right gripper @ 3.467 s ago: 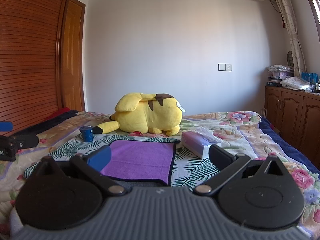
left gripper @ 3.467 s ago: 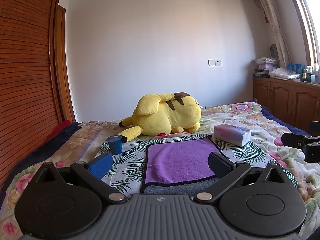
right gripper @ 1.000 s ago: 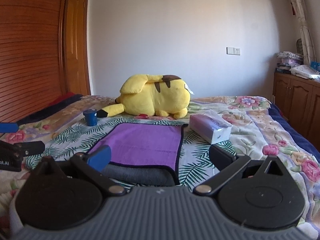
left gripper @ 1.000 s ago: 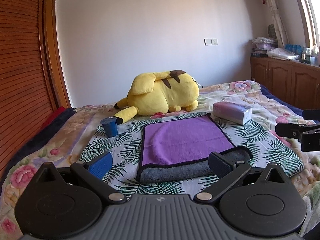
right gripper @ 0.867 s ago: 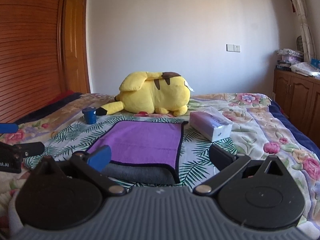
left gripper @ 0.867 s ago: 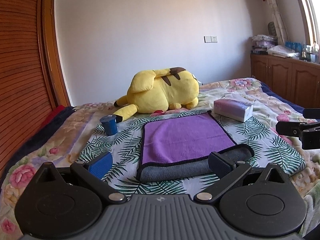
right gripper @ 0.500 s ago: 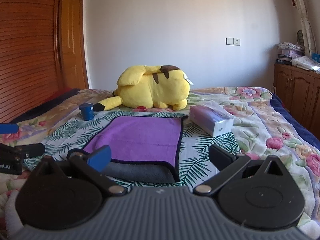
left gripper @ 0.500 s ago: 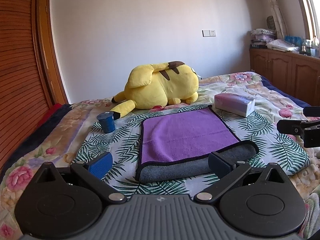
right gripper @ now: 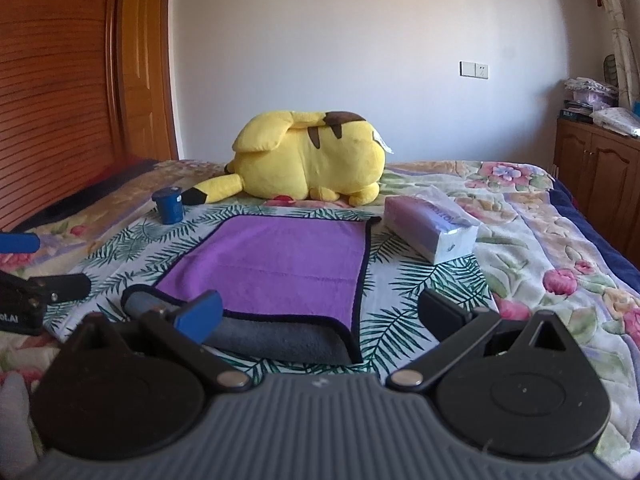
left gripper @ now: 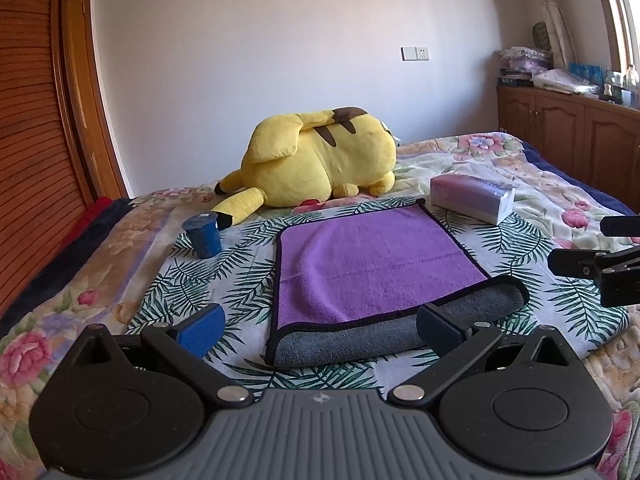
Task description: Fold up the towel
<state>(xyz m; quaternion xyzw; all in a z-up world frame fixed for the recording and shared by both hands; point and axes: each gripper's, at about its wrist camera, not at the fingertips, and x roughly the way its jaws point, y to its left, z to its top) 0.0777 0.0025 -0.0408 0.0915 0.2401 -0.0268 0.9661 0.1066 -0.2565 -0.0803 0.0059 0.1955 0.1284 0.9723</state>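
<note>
A purple towel (left gripper: pixel 372 260) with a black hem lies flat on the bed, its near edge turned over and showing the grey underside (left gripper: pixel 360 340). It also shows in the right wrist view (right gripper: pixel 280 264). My left gripper (left gripper: pixel 316 326) is open and empty, just short of the towel's near edge. My right gripper (right gripper: pixel 320 310) is open and empty, over the towel's near right corner. Each gripper shows at the edge of the other's view, the right one (left gripper: pixel 596 264) and the left one (right gripper: pixel 32 288).
A yellow plush toy (left gripper: pixel 320 160) lies behind the towel. A small blue cup (left gripper: pixel 203 234) stands to its left and a tissue pack (left gripper: pixel 472 198) to its right. A wooden wardrobe (left gripper: pixel 36 160) lines the left, cabinets (left gripper: pixel 580 136) the right.
Both grippers have risen and tilted down, so more of the towel and its grey folded edge shows. The towel itself has not moved.
</note>
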